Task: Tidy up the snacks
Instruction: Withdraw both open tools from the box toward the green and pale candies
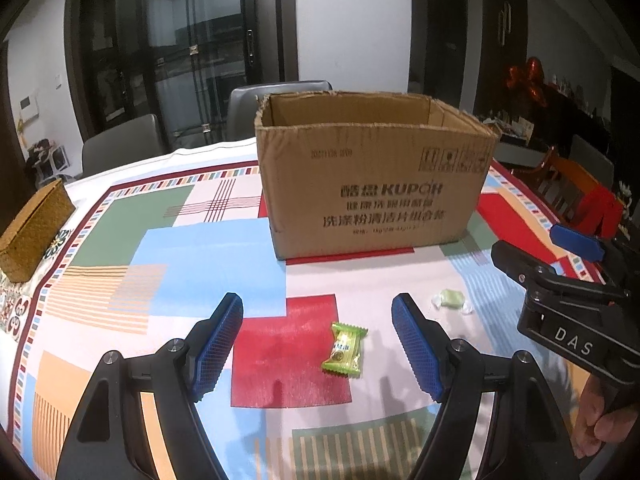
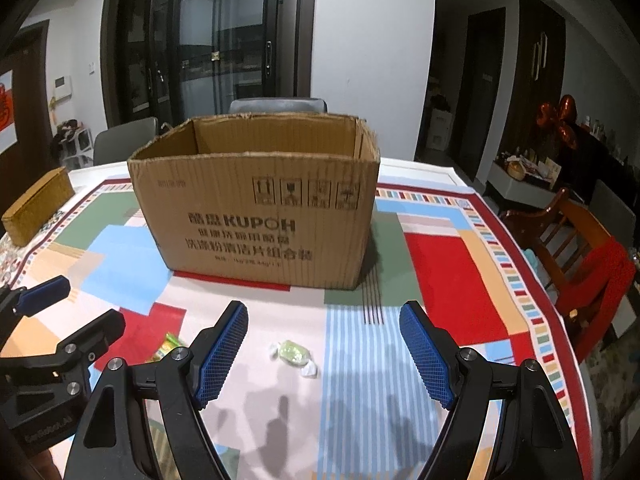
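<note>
A green-wrapped snack packet (image 1: 345, 349) lies flat on the patterned tablecloth, between the blue pads of my open left gripper (image 1: 318, 312) and a little below them. A pale green twist-wrapped candy (image 2: 294, 353) lies between the fingers of my open right gripper (image 2: 324, 322); the same candy (image 1: 451, 300) shows in the left wrist view. An open cardboard box (image 1: 372, 184) with printed lettering stands behind both; the box (image 2: 260, 216) shows nothing inside from here. The green packet's edge (image 2: 166, 346) peeks past my right gripper's left finger.
A woven straw box (image 1: 34, 230) sits at the table's far left. Grey chairs (image 1: 120, 144) stand behind the table, a wooden chair with red cloth (image 2: 588, 256) at its right. The other gripper's body (image 1: 568, 300) and a person's hand (image 1: 604, 424) are at the right.
</note>
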